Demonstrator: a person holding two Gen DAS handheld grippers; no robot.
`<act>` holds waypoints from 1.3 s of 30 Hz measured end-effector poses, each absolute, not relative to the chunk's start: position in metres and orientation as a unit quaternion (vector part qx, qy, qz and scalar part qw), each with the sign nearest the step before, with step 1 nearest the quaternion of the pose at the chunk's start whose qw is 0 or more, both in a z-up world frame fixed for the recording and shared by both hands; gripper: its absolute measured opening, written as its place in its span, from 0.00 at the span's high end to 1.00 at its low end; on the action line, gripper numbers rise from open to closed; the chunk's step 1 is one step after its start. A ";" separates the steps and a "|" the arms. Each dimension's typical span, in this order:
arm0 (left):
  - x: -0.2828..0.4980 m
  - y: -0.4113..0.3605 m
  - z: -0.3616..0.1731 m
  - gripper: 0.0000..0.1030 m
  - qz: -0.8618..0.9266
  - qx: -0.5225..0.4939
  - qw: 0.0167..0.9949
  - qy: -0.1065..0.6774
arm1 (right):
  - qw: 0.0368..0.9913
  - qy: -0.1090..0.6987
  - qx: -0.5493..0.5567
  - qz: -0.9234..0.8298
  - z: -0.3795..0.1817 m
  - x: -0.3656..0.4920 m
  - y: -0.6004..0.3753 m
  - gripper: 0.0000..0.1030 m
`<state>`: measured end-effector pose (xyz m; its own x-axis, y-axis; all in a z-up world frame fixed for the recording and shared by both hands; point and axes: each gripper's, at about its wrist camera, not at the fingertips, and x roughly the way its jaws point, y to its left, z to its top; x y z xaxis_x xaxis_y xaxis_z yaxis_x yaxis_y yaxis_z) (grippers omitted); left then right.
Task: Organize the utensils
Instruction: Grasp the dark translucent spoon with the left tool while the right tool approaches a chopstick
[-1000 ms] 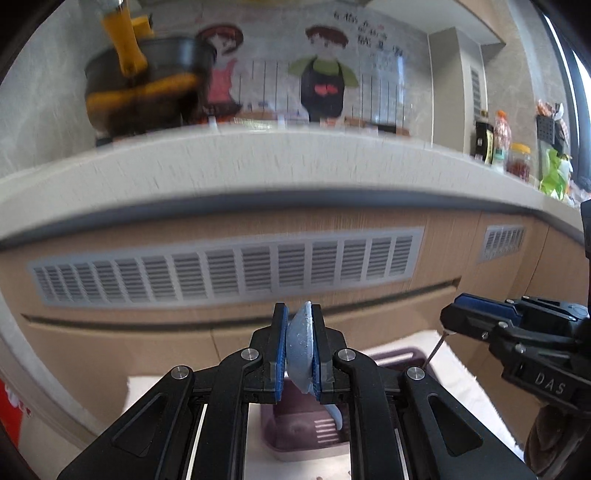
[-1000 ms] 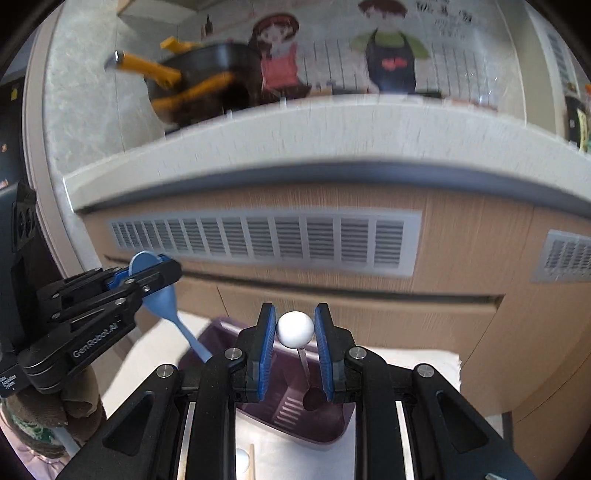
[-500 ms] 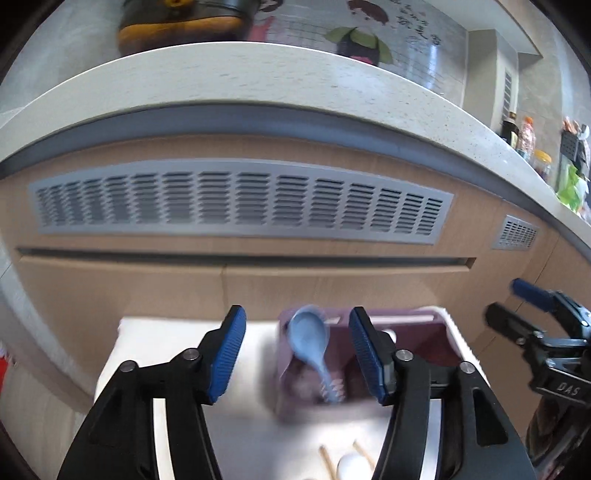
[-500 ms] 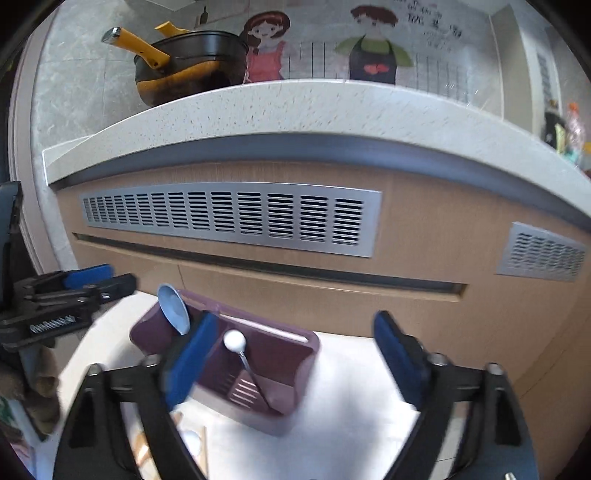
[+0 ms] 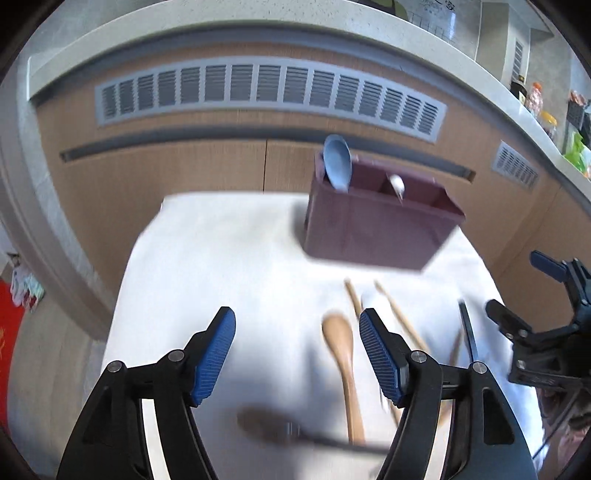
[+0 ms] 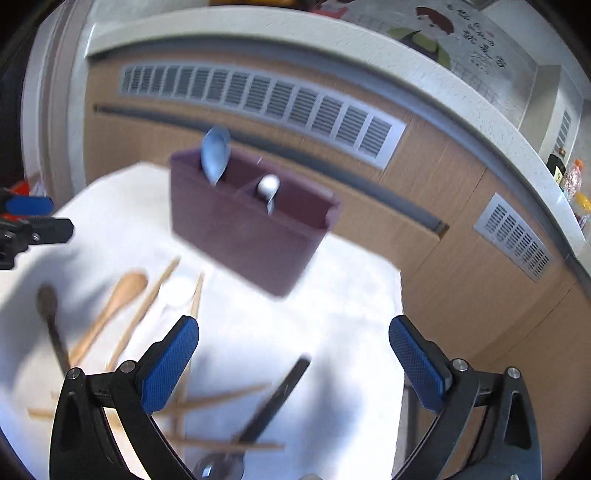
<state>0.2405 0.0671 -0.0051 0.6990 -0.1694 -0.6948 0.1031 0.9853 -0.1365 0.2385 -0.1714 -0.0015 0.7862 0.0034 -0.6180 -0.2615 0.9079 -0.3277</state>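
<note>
Left claw (image 5: 297,349): spread wide, nothing between the blue pads, hovering above the white-covered desk (image 5: 221,266).
Right claw (image 6: 293,356): spread wide too, empty, above the right part of the desk; also seen at the right edge of the left wrist view (image 5: 532,295).
Under left claw: light wooden spoon (image 5: 341,354) lying just inside the right finger, bowl pointing away; dark spoon (image 5: 266,430) lying crosswise nearer the camera, blurred.
Beside right finger of left claw: wooden chopsticks (image 5: 400,319) and a white spoon (image 5: 369,297), partly hidden by the finger; black chopstick (image 5: 467,330) further right.
Under right claw: black utensil handle (image 6: 280,395) lying slantwise over crossed wooden chopsticks (image 6: 218,400); type of utensil cannot be told through the blur.
Utensil holder (image 5: 376,225): maroon, rectangular, divided into compartments, standing upright at the far side of the desk, well ahead of both claws.
Blue spoon (image 5: 337,162): standing in the holder's left compartment, bowl up, leaning on the left wall.
White-headed utensil (image 6: 268,186): standing in the middle compartment, round white end up.
Beyond the desk: wooden cabinet front with a grey vent grille (image 5: 269,92), under a pale stone countertop (image 5: 207,33).
</note>
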 end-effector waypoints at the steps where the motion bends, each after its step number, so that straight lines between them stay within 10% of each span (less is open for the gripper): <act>1: 0.230 0.069 -0.009 0.29 -0.075 -0.044 0.919 0.385 | 0.921 0.327 -0.198 0.082 -0.007 0.232 -0.171 0.01; 12: 0.182 0.084 -0.058 0.28 -0.084 -0.120 0.873 0.466 | 0.885 0.439 -0.054 0.147 -0.053 0.217 -0.169 0.03; 18: 0.192 0.070 -0.061 0.28 -0.090 -0.119 0.867 0.476 | 0.871 0.462 -0.063 0.156 -0.070 0.229 -0.146 0.28; 24: 0.203 0.066 -0.069 0.28 -0.078 -0.120 0.857 0.495 | 0.870 0.461 -0.079 0.154 -0.072 0.227 -0.156 0.83; 39: 0.248 0.022 -0.063 0.29 -0.145 -0.093 0.870 0.462 | 0.878 0.450 -0.044 0.155 -0.066 0.217 -0.193 0.83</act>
